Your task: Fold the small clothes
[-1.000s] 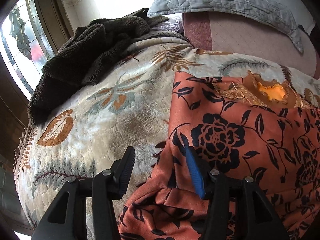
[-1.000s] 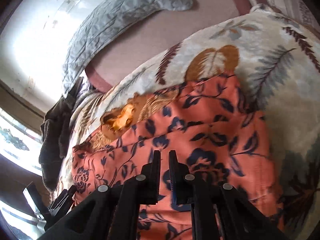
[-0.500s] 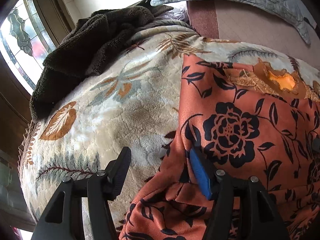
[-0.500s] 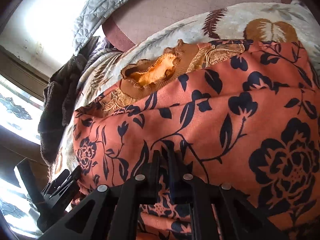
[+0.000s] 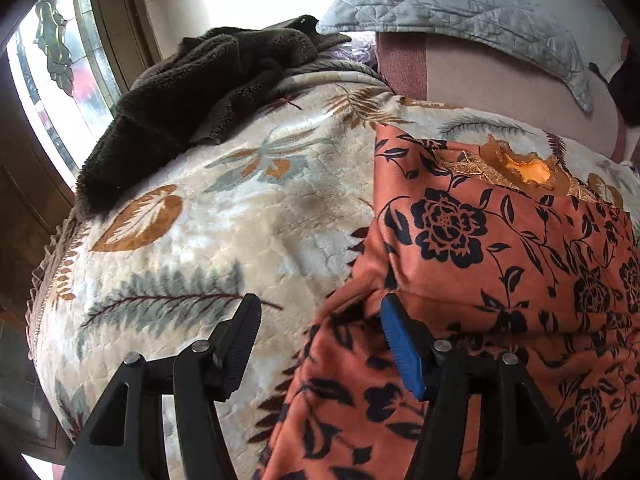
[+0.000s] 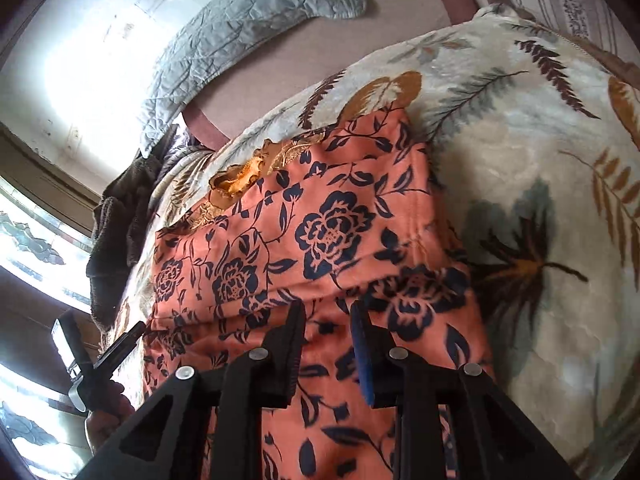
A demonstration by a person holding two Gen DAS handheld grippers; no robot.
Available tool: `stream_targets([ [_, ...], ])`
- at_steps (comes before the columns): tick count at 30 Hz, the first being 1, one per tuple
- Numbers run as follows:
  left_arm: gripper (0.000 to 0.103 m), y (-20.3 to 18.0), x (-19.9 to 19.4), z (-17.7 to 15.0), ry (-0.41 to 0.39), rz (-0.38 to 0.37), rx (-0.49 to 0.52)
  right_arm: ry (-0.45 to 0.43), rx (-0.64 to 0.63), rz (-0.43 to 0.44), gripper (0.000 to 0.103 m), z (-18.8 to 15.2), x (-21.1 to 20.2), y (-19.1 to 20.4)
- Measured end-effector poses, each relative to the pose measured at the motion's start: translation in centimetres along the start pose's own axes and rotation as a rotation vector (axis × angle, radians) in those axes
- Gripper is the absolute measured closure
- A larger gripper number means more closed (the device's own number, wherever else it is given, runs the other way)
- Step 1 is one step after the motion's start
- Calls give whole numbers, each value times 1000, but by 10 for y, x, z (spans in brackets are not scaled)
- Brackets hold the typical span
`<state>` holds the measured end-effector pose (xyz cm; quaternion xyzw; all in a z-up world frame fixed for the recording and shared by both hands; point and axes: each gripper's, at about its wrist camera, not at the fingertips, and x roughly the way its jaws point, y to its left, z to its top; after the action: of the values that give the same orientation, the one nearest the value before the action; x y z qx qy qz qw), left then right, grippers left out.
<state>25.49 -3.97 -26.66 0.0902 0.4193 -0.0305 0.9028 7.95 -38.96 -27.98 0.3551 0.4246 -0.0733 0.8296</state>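
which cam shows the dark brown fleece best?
Left wrist. The dark brown fleece lies large and unobstructed there on the floral blanket's far-left part by the window. In the right wrist view it is only a small, compressed strip at the left edge.

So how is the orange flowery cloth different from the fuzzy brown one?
The orange flowery cloth is smooth, with dark blue flowers; the fuzzy brown cloth is plain and shaggy. The orange one lies fairly flat near both grippers; the brown one is heaped far back by the window. Both rest on the leafy blanket.
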Motion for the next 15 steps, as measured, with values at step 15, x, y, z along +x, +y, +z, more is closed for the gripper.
stream_targets([
  [15,29,96,-83,-131,46,-37,-84,37,50,1,75,-97,-67,-56],
])
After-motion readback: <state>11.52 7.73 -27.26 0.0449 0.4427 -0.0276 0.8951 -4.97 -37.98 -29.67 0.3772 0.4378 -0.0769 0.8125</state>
